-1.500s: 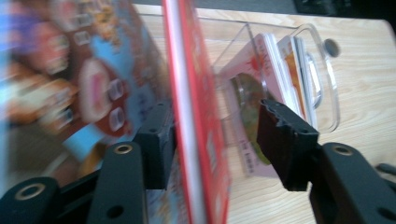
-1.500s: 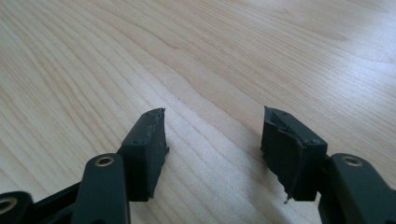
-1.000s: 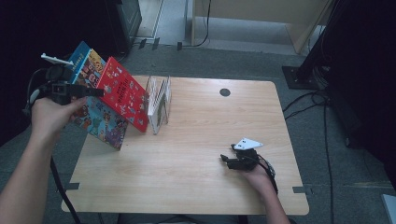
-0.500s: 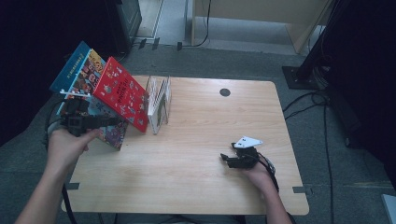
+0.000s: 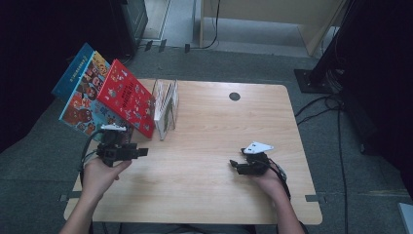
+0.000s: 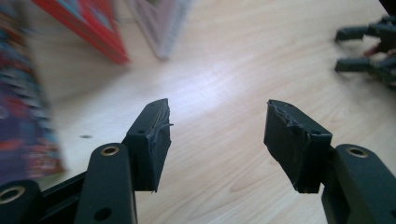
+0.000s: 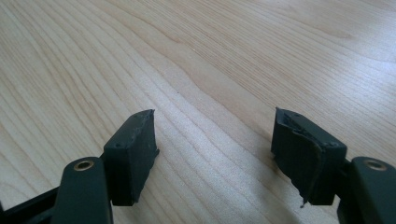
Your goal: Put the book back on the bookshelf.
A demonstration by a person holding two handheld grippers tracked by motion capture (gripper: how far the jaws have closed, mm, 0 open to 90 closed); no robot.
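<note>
The black fingers point(image 6: 149, 140) of the left gripper point(image 5: 139, 152) stand wide apart with nothing between them, having just been opening, over the pale wooden table point(image 5: 219, 146). The right gripper point(image 5: 237, 165) also has its jaws spread and empty, low over bare wood near the table's front right. Just beyond the left gripper, at the table's far left edge, lean the picture books: a large red hardcover book point(image 5: 127, 97) propped against a bigger colourful book with a blue spine point(image 5: 80, 95). Beside the red one stands a slim pale booklet point(image 5: 166, 105), upright and slightly fanned. The grippers are well apart.
</note>
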